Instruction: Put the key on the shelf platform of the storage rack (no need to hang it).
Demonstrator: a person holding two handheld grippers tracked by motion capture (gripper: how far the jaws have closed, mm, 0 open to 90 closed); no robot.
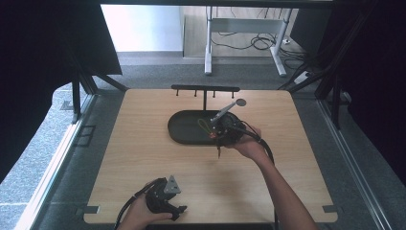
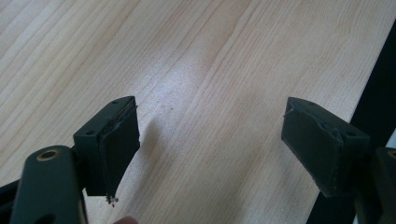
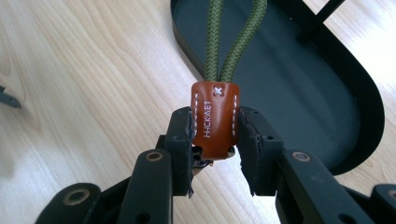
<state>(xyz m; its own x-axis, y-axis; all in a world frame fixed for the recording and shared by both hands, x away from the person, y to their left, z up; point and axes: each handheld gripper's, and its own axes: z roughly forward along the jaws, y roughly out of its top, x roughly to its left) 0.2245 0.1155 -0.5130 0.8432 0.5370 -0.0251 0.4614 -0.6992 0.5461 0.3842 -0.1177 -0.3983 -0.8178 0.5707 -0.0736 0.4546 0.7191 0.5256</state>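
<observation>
My right gripper is shut on a brown leather tab with white stitching. An olive green cord loop runs from the tab out over a black oval tray. In the high view the right gripper sits at the tray's right end, with the green cord lying in the tray. My left gripper stands open over bare wood, nothing between its pads. In the high view the left gripper rests near the table's front edge.
A black T-shaped rack with several pegs rises from the tray at the back of the wooden table. A desk frame and cables stand on the floor beyond. The table edge lies close to the left gripper.
</observation>
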